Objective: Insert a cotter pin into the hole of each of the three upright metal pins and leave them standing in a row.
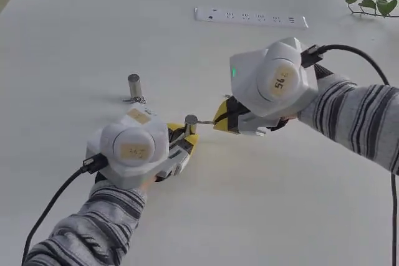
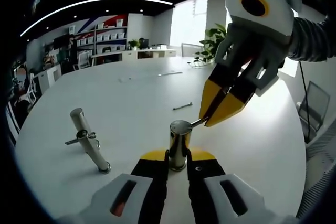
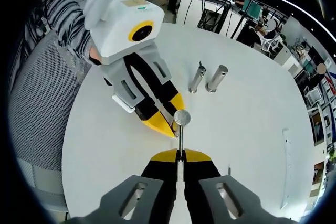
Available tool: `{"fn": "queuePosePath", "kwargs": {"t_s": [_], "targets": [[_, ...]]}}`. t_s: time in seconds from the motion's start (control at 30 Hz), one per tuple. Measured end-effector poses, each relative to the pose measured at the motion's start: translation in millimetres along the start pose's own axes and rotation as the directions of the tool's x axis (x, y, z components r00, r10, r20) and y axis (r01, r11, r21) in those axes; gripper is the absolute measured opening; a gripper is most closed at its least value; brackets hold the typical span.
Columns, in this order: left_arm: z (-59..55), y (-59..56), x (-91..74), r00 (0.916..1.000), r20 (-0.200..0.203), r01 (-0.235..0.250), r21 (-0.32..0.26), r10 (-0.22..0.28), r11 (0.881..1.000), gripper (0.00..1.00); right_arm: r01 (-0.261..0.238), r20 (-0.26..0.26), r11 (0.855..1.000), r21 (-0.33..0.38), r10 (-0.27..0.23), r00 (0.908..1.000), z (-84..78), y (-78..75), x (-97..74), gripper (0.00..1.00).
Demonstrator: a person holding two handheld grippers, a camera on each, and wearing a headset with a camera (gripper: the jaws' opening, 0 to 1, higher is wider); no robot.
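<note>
On the table [image 1: 93, 23], a metal pin [image 1: 191, 124] stands in the middle, between the jaws of the left gripper [image 1: 186, 139]. The right gripper [image 1: 222, 118] is just to its right, and the cotter pin [image 1: 206, 121] in its closed jaws reaches across to that pin's top. A second pin [image 1: 134, 85] stands behind and to the left. A power strip [image 1: 250, 17] lies far back, with a plant [image 1: 376, 1] at the back right.

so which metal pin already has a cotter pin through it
The free-standing metal pin: a cotter pin crosses its shaft. The clamped pin in the left gripper shows a bare shaft.
</note>
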State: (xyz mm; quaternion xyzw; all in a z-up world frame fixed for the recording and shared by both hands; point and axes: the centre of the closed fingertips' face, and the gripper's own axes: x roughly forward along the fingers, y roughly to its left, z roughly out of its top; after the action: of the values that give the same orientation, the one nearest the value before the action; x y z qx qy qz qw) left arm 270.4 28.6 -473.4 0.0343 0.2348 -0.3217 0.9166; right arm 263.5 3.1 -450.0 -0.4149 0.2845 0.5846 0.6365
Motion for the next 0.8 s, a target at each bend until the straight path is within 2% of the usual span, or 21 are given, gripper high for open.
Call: {"fn": "queuePosePath", "kwargs": {"t_s": [0.13,0.73,0.8], "targets": [[0.2,-0.2,-0.2,1.0000,0.000,-0.001,0.011,0.001,1.000,0.10,-0.005,0.010,1.000,0.008,0.005,0.9999,5.8,0.7,0.6,0.00],[-0.5,0.0,0.7,1.0000,0.008,-0.004,-0.013,0.005,1.000,0.10,-0.001,0.041,1.000,-0.003,0.001,0.9992,15.9,-0.4,7.2,0.00],[-0.5,-0.1,0.6,0.9999,0.009,-0.008,-0.013,0.008,1.000,0.10,0.004,0.045,1.000,0.014,-0.005,0.9990,16.8,-1.3,7.7,0.00]]}}
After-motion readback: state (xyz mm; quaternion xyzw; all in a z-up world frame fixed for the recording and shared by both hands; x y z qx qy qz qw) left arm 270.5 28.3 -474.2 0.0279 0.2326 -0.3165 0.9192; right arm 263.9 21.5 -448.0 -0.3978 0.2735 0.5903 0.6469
